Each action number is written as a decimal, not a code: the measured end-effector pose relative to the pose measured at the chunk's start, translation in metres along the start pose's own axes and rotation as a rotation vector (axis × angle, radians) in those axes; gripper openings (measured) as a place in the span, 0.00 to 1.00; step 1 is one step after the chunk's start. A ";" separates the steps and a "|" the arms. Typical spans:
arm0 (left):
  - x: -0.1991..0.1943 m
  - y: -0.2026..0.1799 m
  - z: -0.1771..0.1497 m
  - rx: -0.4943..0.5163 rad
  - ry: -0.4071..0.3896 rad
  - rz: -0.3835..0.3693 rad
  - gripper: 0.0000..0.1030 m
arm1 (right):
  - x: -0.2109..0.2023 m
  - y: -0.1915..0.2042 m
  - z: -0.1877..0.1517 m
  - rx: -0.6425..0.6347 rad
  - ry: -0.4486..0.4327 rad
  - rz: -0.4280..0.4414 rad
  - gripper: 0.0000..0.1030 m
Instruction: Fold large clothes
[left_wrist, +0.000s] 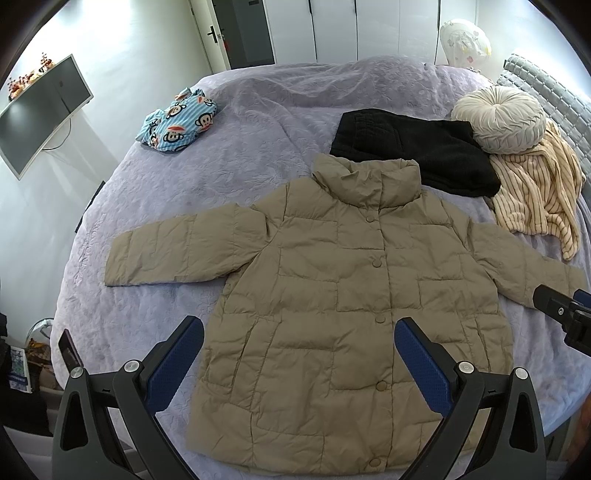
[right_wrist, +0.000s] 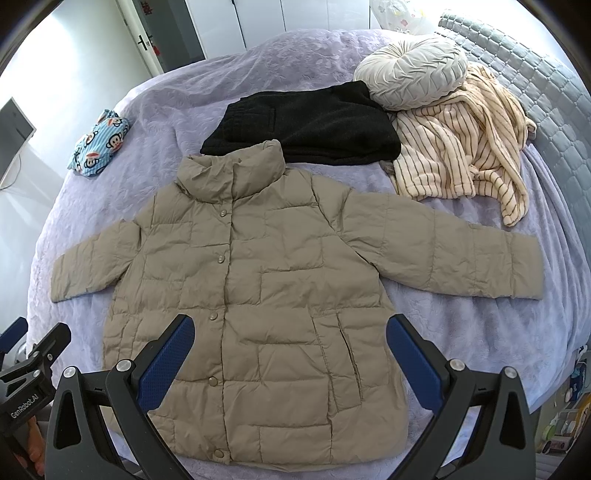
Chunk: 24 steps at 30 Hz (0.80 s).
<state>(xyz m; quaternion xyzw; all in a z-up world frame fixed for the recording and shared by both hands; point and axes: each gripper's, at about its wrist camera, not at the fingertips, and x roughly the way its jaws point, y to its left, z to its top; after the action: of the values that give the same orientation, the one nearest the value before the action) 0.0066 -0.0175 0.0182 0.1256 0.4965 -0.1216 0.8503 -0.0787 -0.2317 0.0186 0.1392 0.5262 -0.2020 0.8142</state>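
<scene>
A tan quilted puffer jacket (left_wrist: 332, 295) lies flat, front up and buttoned, on the lavender bed (left_wrist: 258, 122), both sleeves spread out sideways; it also shows in the right wrist view (right_wrist: 266, 295). My left gripper (left_wrist: 299, 332) is open and empty, hovering above the jacket's lower half. My right gripper (right_wrist: 290, 328) is open and empty, also above the lower half. The right gripper shows at the right edge of the left wrist view (left_wrist: 565, 314), near the jacket's right sleeve. The left gripper shows at the left edge of the right wrist view (right_wrist: 29, 354).
A black folded garment (left_wrist: 413, 147) lies behind the jacket's collar. A striped beige garment (left_wrist: 535, 192) and a round cream cushion (left_wrist: 498, 122) lie at the right. A blue cartoon-print garment (left_wrist: 177, 125) lies at far left. A monitor (left_wrist: 40, 110) stands by the left wall.
</scene>
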 end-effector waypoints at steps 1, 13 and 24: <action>-0.001 0.000 0.000 0.000 0.000 0.000 1.00 | 0.000 0.000 0.000 0.000 0.000 0.001 1.00; 0.000 0.002 -0.002 0.005 0.000 0.003 1.00 | 0.003 -0.002 -0.001 0.004 0.004 0.008 1.00; -0.001 0.002 -0.002 0.009 0.000 0.008 1.00 | 0.003 -0.003 -0.001 0.005 0.005 0.011 1.00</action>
<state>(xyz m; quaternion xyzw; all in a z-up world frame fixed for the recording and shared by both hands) 0.0049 -0.0152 0.0183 0.1312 0.4953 -0.1203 0.8503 -0.0801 -0.2347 0.0159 0.1444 0.5269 -0.1985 0.8137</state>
